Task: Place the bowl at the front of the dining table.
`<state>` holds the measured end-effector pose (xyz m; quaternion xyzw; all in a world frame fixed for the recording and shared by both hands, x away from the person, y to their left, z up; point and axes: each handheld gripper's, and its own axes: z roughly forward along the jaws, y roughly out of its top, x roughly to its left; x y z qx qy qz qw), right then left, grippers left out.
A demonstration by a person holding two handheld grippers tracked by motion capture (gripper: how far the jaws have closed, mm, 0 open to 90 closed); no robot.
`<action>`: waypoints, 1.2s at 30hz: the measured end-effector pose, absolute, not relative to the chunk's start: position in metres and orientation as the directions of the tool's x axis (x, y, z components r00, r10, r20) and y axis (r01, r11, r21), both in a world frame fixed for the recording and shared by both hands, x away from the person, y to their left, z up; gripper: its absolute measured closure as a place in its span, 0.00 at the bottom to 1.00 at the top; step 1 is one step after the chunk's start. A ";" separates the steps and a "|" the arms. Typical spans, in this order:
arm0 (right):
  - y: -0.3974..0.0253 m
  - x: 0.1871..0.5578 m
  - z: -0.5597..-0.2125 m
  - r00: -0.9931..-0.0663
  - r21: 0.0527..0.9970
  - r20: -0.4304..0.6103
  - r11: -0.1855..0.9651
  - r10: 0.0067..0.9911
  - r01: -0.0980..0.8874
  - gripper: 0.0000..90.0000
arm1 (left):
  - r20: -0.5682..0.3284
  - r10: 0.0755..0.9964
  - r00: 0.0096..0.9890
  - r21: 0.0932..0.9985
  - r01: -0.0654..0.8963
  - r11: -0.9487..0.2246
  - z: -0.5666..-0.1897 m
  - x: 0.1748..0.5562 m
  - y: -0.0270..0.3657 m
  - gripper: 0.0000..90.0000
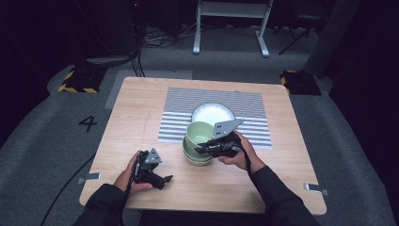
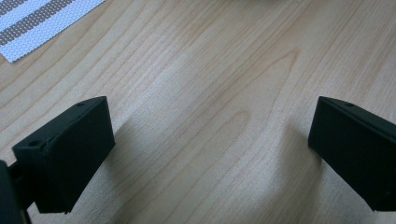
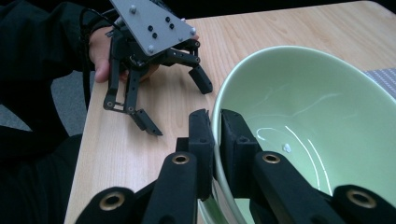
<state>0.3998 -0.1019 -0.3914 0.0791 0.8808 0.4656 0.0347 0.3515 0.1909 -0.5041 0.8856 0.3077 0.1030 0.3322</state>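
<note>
Bowl [image 3: 308,121], pale green, sat tilted atop a stack near the table's [image 1: 141,108] middle, its rim clamped by the right gripper [image 3: 217,135], the left gripper [image 1: 157,176] gaped apart nearby, and "4" [image 1: 88,123] marked the floor.

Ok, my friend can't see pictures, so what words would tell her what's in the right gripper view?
The right gripper pinches the rim of a pale green bowl, one black jaw outside the wall and one inside. Farther off on the wooden table, a hand holds the left gripper with its jaws spread open.
</note>
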 end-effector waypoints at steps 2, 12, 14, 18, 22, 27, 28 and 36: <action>-0.104 0.400 -0.389 -0.985 0.828 0.011 0.550 0.172 0.105 0.93 | -0.021 0.613 0.789 0.652 0.476 -0.590 -0.504 0.351 0.191 0.00; -0.107 0.400 -0.384 -0.981 0.839 0.001 0.534 0.193 0.106 0.93 | -0.020 0.614 0.789 0.652 0.476 -0.590 -0.504 0.351 0.191 0.00; -0.108 0.400 -0.383 -0.981 0.840 0.003 0.531 0.194 0.107 0.93 | -0.022 0.613 0.789 0.652 0.476 -0.590 -0.504 0.351 0.191 0.00; -0.110 0.401 -0.377 -0.978 0.845 -0.005 0.525 0.207 0.106 0.93 | -0.022 0.613 0.789 0.652 0.476 -0.590 -0.504 0.351 0.191 0.00; -0.113 0.402 -0.372 -0.976 0.851 -0.007 0.514 0.219 0.109 0.93 | -0.022 0.613 0.789 0.652 0.476 -0.590 -0.504 0.351 0.191 0.00; -0.117 0.406 -0.368 -0.972 0.850 -0.012 0.514 0.236 0.114 0.93 | -0.022 0.614 0.789 0.652 0.476 -0.590 -0.504 0.351 0.191 0.00; -0.117 0.406 -0.368 -0.972 0.848 -0.014 0.517 0.236 0.114 0.93 | -0.022 0.614 0.789 0.652 0.476 -0.590 -0.504 0.351 0.191 0.00; -0.122 0.413 -0.365 -0.965 0.857 -0.002 0.498 0.261 0.133 0.93 | -0.022 0.613 0.789 0.652 0.476 -0.590 -0.504 0.351 0.191 0.00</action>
